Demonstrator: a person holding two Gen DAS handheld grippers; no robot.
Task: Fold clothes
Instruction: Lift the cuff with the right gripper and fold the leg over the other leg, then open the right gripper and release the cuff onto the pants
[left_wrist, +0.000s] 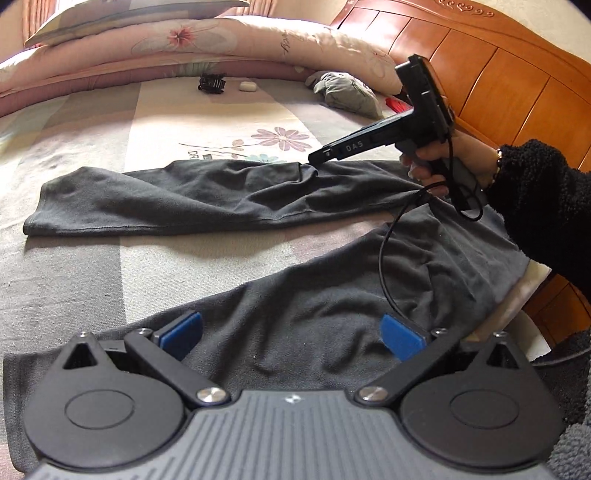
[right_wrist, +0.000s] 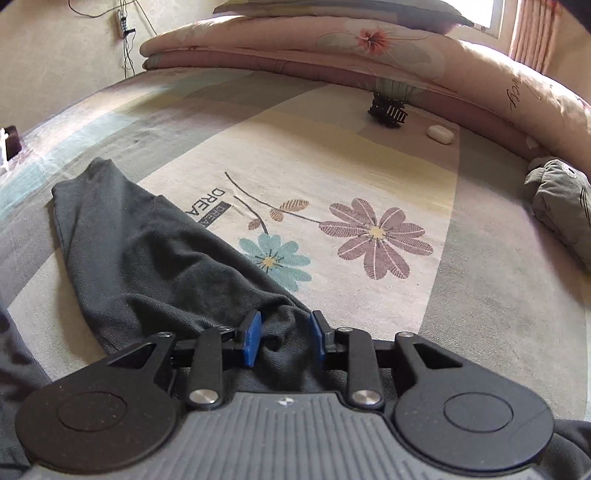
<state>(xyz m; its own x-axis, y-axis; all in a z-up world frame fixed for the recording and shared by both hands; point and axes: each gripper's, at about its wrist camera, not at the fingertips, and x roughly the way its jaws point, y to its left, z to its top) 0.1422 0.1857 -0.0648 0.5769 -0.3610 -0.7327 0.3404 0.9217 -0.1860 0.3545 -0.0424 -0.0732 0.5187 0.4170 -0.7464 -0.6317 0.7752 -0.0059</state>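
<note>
Flowered bedsheet (right_wrist: 369, 177) covers a bed, with dark grey trousers (left_wrist: 207, 199) spread flat across it. Left gripper (left_wrist: 291, 334) hovers over one leg, jaws wide apart. Right gripper (right_wrist: 283, 338) pinches a bunch of the other leg's fabric between narrowed blue pads (right_wrist: 253, 338).

A dark charcoal-grey pair of soft knit trousers (left_wrist: 229, 199) lies flat on the bed, its two legs spread apart in a V. The far leg stretches away to the left, its hemmed cuff end lying smooth. The near leg (left_wrist: 295, 332) runs toward the lower left and is rumpled with shallow creases. In the right wrist view a bunched fold of the same cloth (right_wrist: 282, 332) stands up (slightly raised off the sheet).
</note>
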